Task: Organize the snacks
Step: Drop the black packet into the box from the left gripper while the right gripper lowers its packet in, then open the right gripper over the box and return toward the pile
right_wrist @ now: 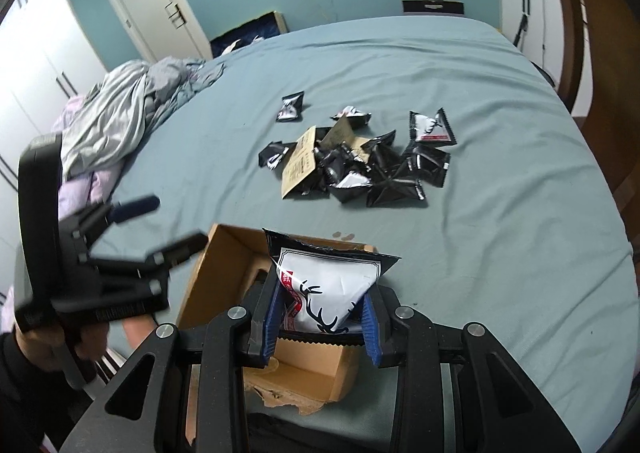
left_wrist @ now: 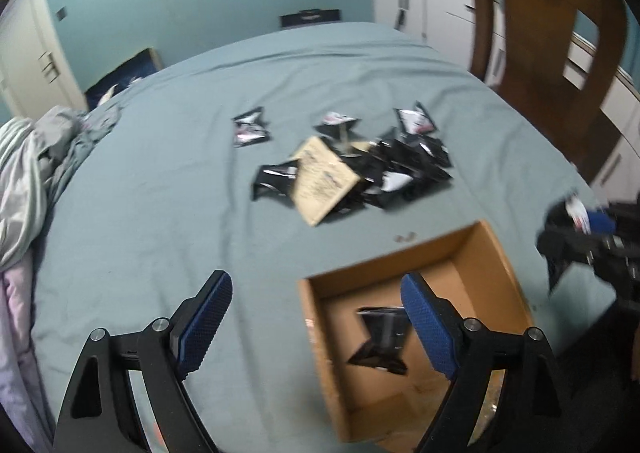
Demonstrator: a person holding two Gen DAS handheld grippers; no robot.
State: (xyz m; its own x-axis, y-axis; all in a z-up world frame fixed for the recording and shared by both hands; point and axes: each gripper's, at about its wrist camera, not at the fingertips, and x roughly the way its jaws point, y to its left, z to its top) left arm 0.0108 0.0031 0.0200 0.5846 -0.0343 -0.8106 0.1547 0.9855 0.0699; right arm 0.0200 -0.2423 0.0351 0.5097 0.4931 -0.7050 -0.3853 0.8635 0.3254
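Note:
A pile of black and white snack packets [left_wrist: 384, 169] [right_wrist: 376, 169] lies mid-bed around a tan paper bag [left_wrist: 324, 179] [right_wrist: 300, 165]. An open cardboard box [left_wrist: 320, 333] [right_wrist: 208, 273] sits near the front edge with one black packet [left_wrist: 382, 337] inside. My left gripper [left_wrist: 318, 325] is open and empty, hovering over the box's left wall; it also shows in the right wrist view [right_wrist: 168, 225]. My right gripper [right_wrist: 322, 317] is shut on a white packet with an antler print [right_wrist: 328, 289], held above the box; it shows at the right edge of the left wrist view [left_wrist: 576, 229].
The bed has a teal sheet [left_wrist: 160, 213]. Crumpled bedding [right_wrist: 120, 113] lies at the left. A wooden chair [left_wrist: 552, 65] and white cabinets [left_wrist: 424, 13] stand to the right. A single packet [left_wrist: 250, 127] lies apart, left of the pile.

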